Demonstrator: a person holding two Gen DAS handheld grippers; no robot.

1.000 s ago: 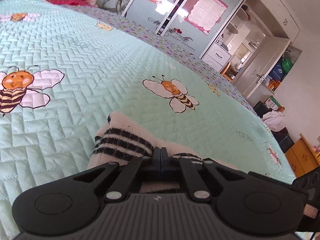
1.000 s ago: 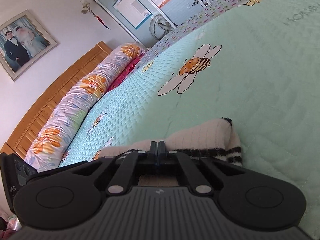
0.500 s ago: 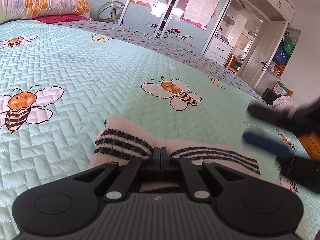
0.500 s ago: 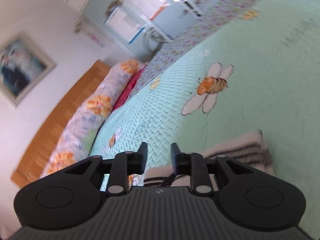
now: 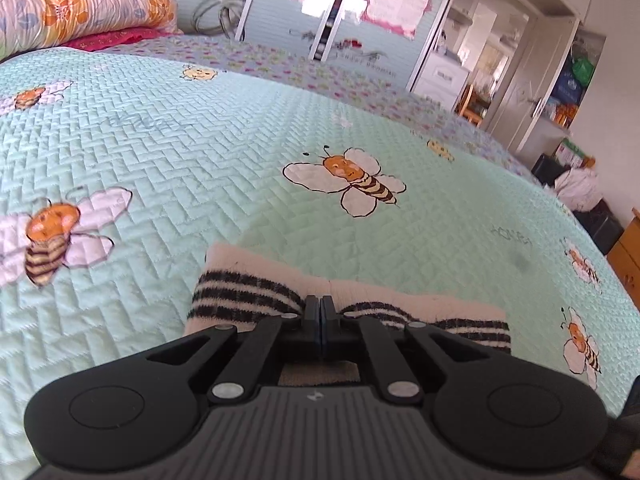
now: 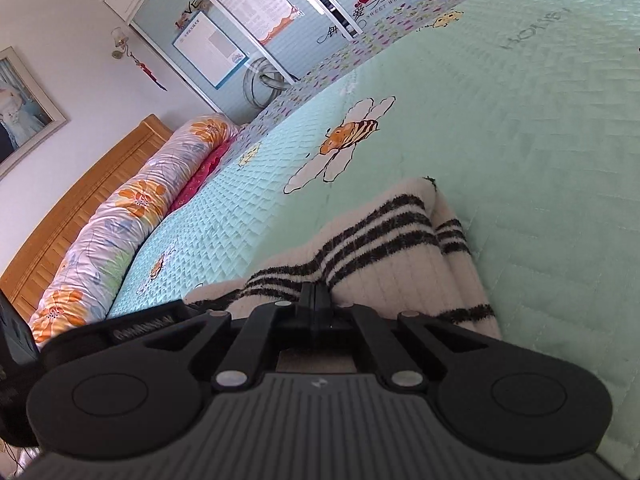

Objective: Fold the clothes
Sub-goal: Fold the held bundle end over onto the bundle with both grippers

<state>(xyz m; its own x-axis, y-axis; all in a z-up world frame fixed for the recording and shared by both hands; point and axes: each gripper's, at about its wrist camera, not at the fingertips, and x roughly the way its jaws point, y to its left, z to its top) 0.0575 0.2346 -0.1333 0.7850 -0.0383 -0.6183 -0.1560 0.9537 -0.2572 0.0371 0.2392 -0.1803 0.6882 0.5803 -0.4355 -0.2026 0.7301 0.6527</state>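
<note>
A: Left wrist view: the striped knit garment (image 5: 256, 292), cream with black bands, lies bunched on the bee-print quilt (image 5: 200, 152), low in the picture at about 6 o'clock. The left gripper (image 5: 320, 308) has its fingers clenched together with the knit pinched between the tips.

B: The right wrist view agrees. The right gripper (image 6: 318, 294) is clamped on the same garment (image 6: 392, 240), whose folded end runs off toward 1 o'clock.

A: What worries you?

B: Both pinches look shallow, at the very tips. I judge the fuzzy knit could slip out of one if the two hands pull apart or lift unevenly.

A: And the layers?

B: A pinch might catch only the top layer, so the fold would skew or drag across the quilt (image 6: 520, 120).
</note>
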